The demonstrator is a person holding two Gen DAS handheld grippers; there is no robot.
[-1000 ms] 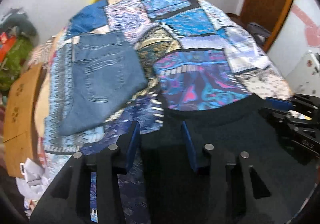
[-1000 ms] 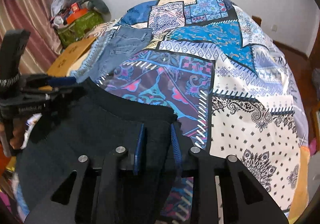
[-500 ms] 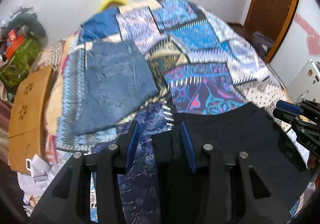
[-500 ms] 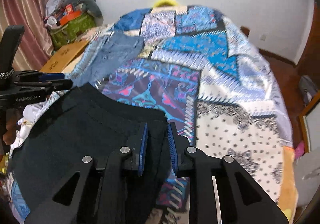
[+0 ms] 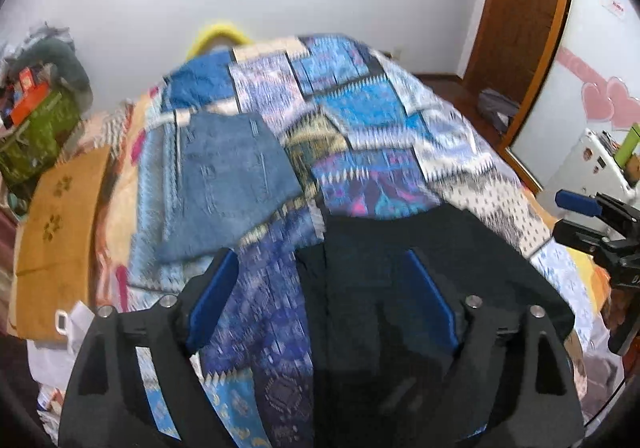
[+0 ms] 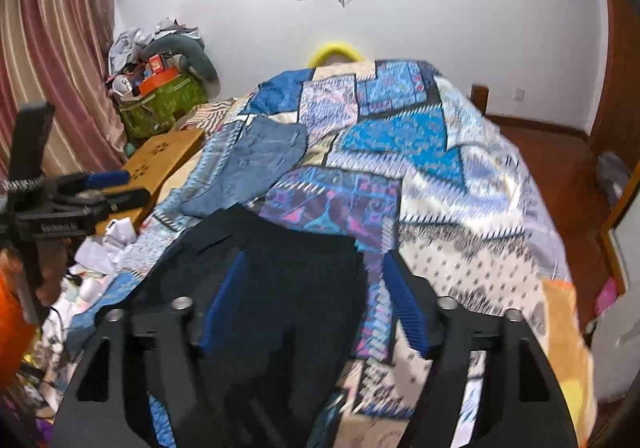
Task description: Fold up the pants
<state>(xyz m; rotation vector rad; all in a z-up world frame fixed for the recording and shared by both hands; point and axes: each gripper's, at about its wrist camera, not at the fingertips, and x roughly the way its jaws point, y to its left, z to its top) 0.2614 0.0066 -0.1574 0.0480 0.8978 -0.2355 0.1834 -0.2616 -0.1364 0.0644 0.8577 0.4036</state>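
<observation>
Black pants (image 5: 400,288) lie flat on the near end of the patchwork bedspread (image 5: 372,116); they also show in the right wrist view (image 6: 272,280). My left gripper (image 5: 324,288) is open and raised above their left edge, holding nothing. My right gripper (image 6: 316,288) is open above their right edge, holding nothing. Each gripper shows at the side of the other view: the right one (image 5: 592,220) and the left one (image 6: 88,192).
Folded blue jeans (image 5: 228,180) lie on the bed's left side, also in the right wrist view (image 6: 260,164). A wooden board (image 5: 56,236), a green bag (image 6: 160,104) and clutter stand left of the bed. A door (image 5: 524,20) is right.
Both grippers have opened and let go of the black pants, then lifted and drawn back. The pants now lie on the bed.
</observation>
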